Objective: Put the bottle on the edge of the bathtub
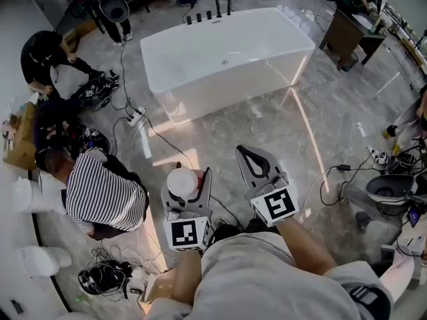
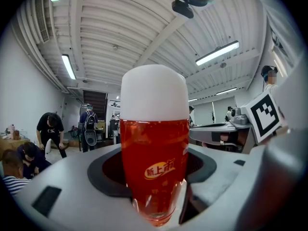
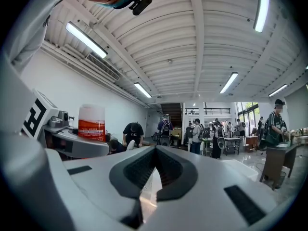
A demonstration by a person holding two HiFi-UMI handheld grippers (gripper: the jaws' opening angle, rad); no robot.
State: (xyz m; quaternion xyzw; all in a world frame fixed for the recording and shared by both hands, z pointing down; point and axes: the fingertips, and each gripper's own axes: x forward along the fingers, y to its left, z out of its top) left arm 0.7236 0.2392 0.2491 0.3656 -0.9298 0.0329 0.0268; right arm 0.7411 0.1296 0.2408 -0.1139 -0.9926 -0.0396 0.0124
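Observation:
A red bottle (image 1: 183,182) with a white cap stands upright between the jaws of my left gripper (image 1: 186,175), which is shut on it. In the left gripper view the bottle (image 2: 154,148) fills the middle, its red body pinched between the dark pads (image 2: 108,170). My right gripper (image 1: 251,155) is held beside it, shut with nothing in it. The right gripper view shows its jaws (image 3: 154,154) meeting at the tips, with the bottle (image 3: 91,123) off to the left. The white bathtub (image 1: 227,79) stands on the floor well ahead of both grippers.
A person in a striped shirt (image 1: 100,195) crouches close at the left, and another in black (image 1: 43,55) bends further back. Cables and a power strip (image 1: 133,117) lie between them and the tub. A wooden table (image 1: 347,35) stands at the back right, gear (image 1: 393,189) at the right.

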